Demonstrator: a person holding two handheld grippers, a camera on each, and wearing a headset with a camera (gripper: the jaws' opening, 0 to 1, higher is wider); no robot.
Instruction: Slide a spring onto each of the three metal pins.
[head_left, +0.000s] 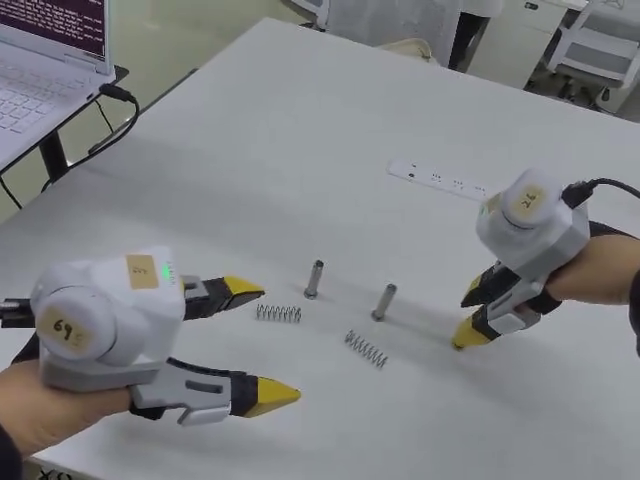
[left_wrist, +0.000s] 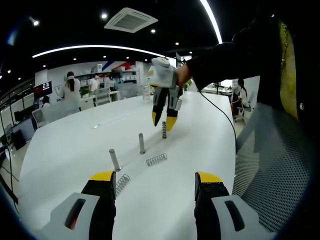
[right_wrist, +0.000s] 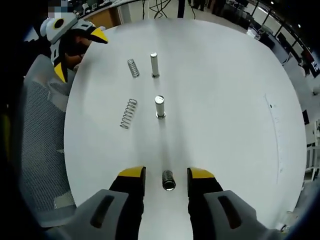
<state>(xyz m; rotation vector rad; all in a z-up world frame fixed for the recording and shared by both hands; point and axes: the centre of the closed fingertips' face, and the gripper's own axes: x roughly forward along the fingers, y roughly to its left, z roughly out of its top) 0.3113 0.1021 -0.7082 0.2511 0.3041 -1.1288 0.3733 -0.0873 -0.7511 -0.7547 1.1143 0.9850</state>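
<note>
Two bare metal pins stand upright mid-table, one on the left and one on the right. Two loose springs lie before them, one nearer my left gripper, the other further right. My left gripper is open and empty, its tips short of the nearer spring. My right gripper is open. In the right gripper view its jaws flank a third pin that wears a spring, without touching it. The left gripper view shows that sprung pin just under the right gripper.
A white power strip lies farther back on the white table. A laptop with a black cable sits on a stand off the left edge. A mesh chair is behind the person. People and office chairs are in the background.
</note>
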